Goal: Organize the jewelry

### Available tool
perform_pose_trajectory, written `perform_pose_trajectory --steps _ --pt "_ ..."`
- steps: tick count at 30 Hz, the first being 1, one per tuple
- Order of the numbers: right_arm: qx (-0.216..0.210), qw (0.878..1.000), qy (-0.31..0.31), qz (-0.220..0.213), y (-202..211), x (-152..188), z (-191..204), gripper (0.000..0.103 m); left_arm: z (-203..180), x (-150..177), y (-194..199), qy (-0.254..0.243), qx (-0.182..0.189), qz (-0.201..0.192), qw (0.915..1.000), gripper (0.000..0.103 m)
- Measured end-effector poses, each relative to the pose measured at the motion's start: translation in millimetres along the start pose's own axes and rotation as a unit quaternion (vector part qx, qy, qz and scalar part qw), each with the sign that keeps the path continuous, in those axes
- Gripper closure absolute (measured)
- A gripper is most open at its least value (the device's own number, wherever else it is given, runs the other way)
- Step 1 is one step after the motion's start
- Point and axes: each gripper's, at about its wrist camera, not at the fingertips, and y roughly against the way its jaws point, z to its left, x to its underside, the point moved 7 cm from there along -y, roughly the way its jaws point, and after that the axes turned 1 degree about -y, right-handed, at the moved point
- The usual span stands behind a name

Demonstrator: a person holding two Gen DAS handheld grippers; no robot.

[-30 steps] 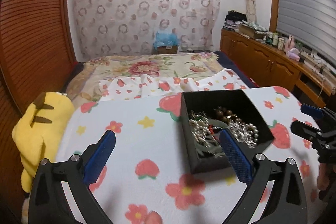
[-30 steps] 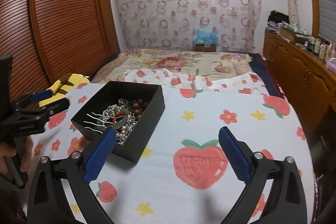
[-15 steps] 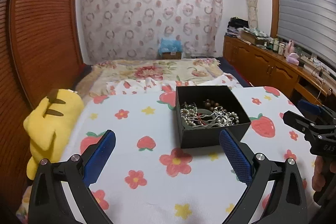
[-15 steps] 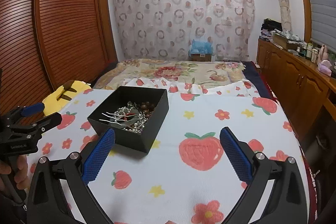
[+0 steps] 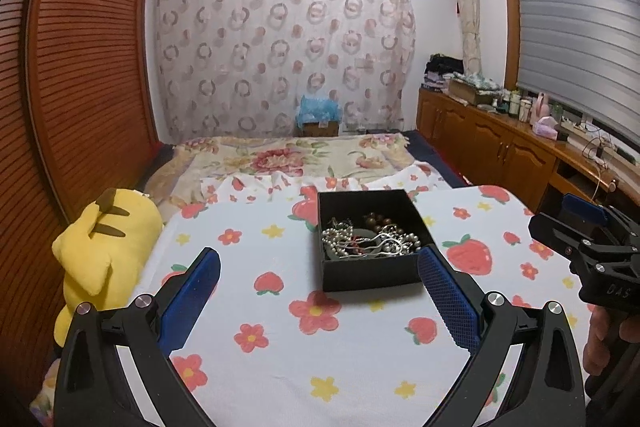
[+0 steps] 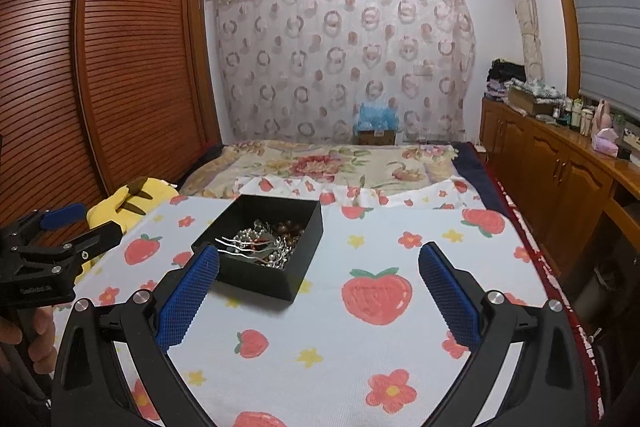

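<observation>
A black open box (image 5: 370, 269) (image 6: 272, 281) sits on the strawberry-print cloth (image 5: 280, 347) (image 6: 360, 347). Inside it lies a tangle of silver chains, pearls and brown beads (image 5: 370, 239) (image 6: 266, 243). My left gripper (image 5: 318, 291) hangs open above the cloth, short of the box, its right pad near the box's front right corner. My right gripper (image 6: 318, 291) is also open and empty, to the right of the box and back from it. Each gripper shows at the edge of the other's view, held by a hand.
A yellow plush toy (image 5: 104, 243) (image 6: 128, 199) lies at the cloth's left edge by the wooden louvred wardrobe (image 5: 80, 67). A floral bedspread (image 5: 296, 159) stretches behind. Wooden cabinets (image 6: 560, 179) with bottles run along the right wall.
Both grippers have drawn back and up from the box, so it now looks smaller and farther. Both stay open; the box has not moved.
</observation>
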Motion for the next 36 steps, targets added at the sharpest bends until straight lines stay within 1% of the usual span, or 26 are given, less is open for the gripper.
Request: perform_pose_trajectory --steps 6,11,36 --pt "0.009 1.0 -0.004 -0.024 21.6 -4.6 -1.4 0.003 -5.4 -4.6 19.4 -0.006 -0.006 -0.021 0.9997 0.007" --pt "0.019 0.999 0.0 -0.038 34.8 -4.4 -2.4 0.003 -5.8 -4.6 28.3 -0.008 -0.009 -0.03 0.9995 0.007" --pt "0.015 0.999 0.0 -0.032 35.2 0.3 5.5 0.002 -4.0 1.0 32.5 -0.006 -0.01 -0.031 0.9995 0.007"
